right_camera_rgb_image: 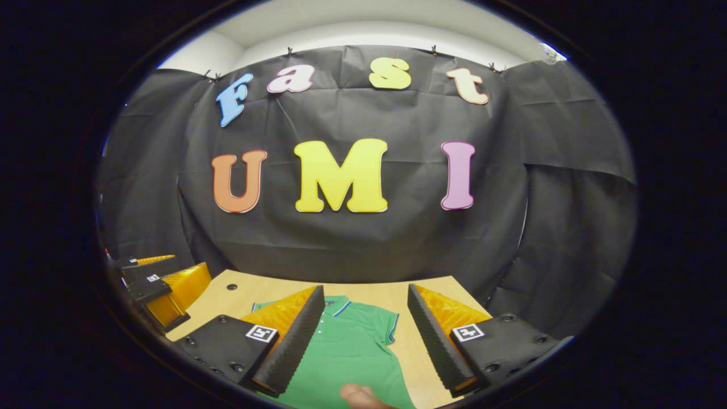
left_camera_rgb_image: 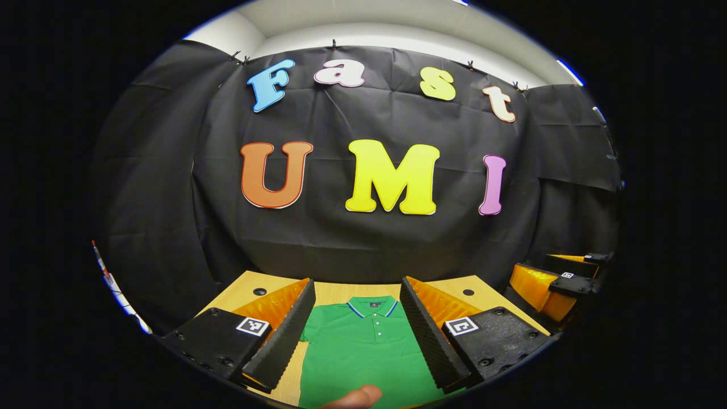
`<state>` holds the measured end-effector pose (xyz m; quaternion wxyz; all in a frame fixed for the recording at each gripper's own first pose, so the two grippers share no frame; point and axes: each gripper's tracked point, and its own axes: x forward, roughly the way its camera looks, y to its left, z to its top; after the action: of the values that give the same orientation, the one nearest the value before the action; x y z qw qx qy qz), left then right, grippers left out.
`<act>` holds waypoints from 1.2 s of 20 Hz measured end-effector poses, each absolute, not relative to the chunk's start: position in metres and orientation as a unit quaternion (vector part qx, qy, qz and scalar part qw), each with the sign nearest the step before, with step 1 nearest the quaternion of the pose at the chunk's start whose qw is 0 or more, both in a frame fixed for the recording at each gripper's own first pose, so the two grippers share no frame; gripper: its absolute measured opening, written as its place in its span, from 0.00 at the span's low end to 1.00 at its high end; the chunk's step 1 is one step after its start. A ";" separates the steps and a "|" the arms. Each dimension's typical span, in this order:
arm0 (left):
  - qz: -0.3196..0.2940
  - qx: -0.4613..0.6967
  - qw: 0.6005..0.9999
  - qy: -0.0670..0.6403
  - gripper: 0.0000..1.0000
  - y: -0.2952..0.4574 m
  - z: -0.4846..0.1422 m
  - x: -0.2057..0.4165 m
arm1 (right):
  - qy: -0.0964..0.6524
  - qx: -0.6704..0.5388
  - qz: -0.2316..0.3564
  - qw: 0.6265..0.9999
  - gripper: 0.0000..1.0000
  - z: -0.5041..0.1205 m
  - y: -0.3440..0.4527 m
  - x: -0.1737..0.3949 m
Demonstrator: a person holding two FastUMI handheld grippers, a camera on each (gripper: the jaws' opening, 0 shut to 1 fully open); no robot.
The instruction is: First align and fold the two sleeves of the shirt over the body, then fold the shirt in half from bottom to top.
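A wooden table (left_camera_rgb_image: 335, 292) spans the booth in front of the black cloth wall (left_camera_rgb_image: 363, 238), and a green polo shirt (left_camera_rgb_image: 363, 352) lies flat on it, collar toward the far edge and buttons up. In the left gripper view the shirt's body sits squarely between the fingers; in the right gripper view the shirt (right_camera_rgb_image: 352, 352) lies left of centre, one short sleeve (right_camera_rgb_image: 391, 329) with its striped cuff showing spread out toward the right on bare wood. Both sleeves appear unfolded, so the task looks to be at its very start.

The left gripper (left_camera_rgb_image: 356, 335) hangs above the shirt with its jaws spread wide and nothing between them. The right gripper (right_camera_rgb_image: 363, 338) hangs likewise, jaws apart and empty, with the left gripper seen off to its left (right_camera_rgb_image: 159, 284). A fingertip (left_camera_rgb_image: 358, 396) edges into the bottom of the left gripper view.

The first fold will likely go best if each gripper comes down on its own sleeve near the cuff, pinches only the top layer of cloth, and carries it inward over the chest in a low, even arc. Keeping the two cuffs level with one another and the shoulder creases parallel to the placket should leave a tidy rectangle, which makes the later bottom-to-top fold land square at the collar (left_camera_rgb_image: 372, 307).
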<state>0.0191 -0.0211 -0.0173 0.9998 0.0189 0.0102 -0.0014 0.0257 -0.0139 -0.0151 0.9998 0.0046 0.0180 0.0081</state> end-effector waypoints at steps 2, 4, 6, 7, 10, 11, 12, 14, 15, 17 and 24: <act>0.001 0.020 1.000 0.016 0.96 -0.022 -0.023 0.024 | 0.025 0.002 0.012 1.000 0.96 -0.022 -0.014 0.033; 0.005 0.021 1.000 0.021 0.96 -0.022 -0.029 0.028 | 0.038 0.001 0.010 0.999 0.94 -0.033 -0.019 0.048; 0.007 0.021 0.999 0.029 0.96 -0.024 -0.035 0.031 | 0.059 0.009 0.014 0.998 0.94 -0.049 -0.022 0.070; 0.008 0.021 0.999 0.030 0.96 -0.026 -0.037 0.033 | 0.070 0.009 0.011 0.997 0.95 -0.057 -0.025 0.083; 0.017 0.025 0.999 0.021 0.96 -0.027 -0.035 0.040 | 0.097 0.001 0.011 0.995 0.96 -0.086 -0.037 0.127; 0.022 0.026 0.999 0.018 0.96 -0.028 -0.035 0.043 | 0.108 -0.002 0.012 0.994 0.94 -0.097 -0.040 0.143; 0.025 0.024 0.999 0.018 0.96 -0.029 -0.035 0.046 | 0.119 -0.001 0.018 0.993 0.95 -0.110 -0.042 0.158; 0.036 0.023 0.999 0.024 0.96 -0.032 -0.040 0.051 | 0.152 0.013 0.027 0.988 0.96 -0.138 -0.046 0.191; 0.045 0.023 0.998 0.029 0.96 -0.032 -0.043 0.052 | 0.167 0.023 0.028 0.985 0.96 -0.152 -0.049 0.208; 0.064 0.023 0.997 0.039 0.97 -0.032 -0.049 0.056 | 0.198 0.039 0.025 0.979 0.95 -0.183 -0.061 0.238; 0.130 0.033 0.989 0.068 0.96 -0.029 -0.068 0.060 | 0.315 0.073 0.016 0.946 0.96 -0.295 -0.091 0.312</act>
<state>0.0597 -0.0288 -0.0681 0.9887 0.0328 0.0678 0.1299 0.3116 -0.0906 -0.2950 0.9460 0.0726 0.3155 0.0164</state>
